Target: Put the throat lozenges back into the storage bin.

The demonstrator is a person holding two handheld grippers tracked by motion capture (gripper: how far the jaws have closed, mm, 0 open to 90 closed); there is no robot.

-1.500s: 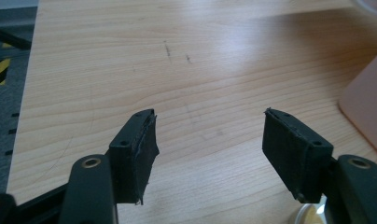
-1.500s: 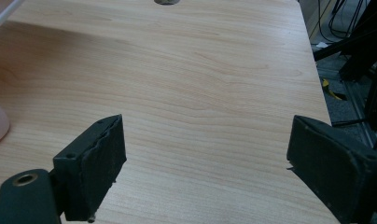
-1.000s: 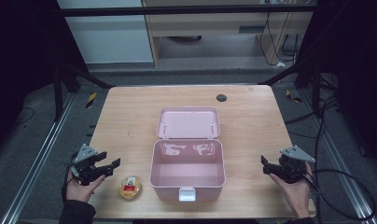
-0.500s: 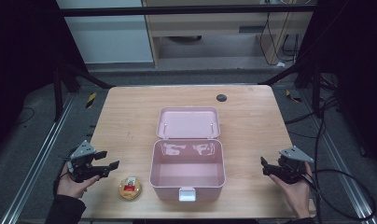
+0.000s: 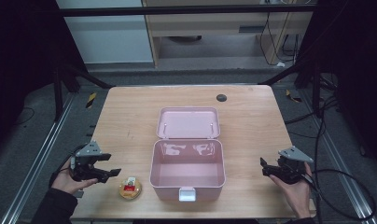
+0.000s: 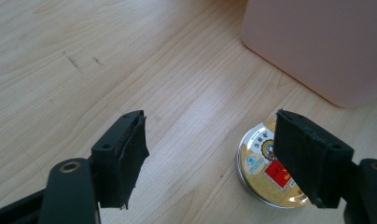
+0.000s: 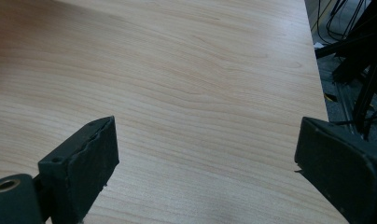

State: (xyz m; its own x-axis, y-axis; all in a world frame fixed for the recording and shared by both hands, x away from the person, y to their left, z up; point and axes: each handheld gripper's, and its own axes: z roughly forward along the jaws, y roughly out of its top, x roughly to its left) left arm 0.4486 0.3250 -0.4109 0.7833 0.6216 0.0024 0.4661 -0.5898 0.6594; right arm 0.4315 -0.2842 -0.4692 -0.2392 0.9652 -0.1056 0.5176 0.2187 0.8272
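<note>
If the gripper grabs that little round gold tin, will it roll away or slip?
The small round gold tin with a red label lies flat on the wooden table, so it probably won't roll. Its shiny rim looks smooth and shallow, so it might slip between the left gripper fingers. It likely stays stiff.

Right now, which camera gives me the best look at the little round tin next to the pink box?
The left gripper view: the round tin lies close, its gold lid and red label plain, though the right-hand jaw covers part of it. The high view shows the tin small, beside the pink box. The right gripper view looks across bare table.
</note>
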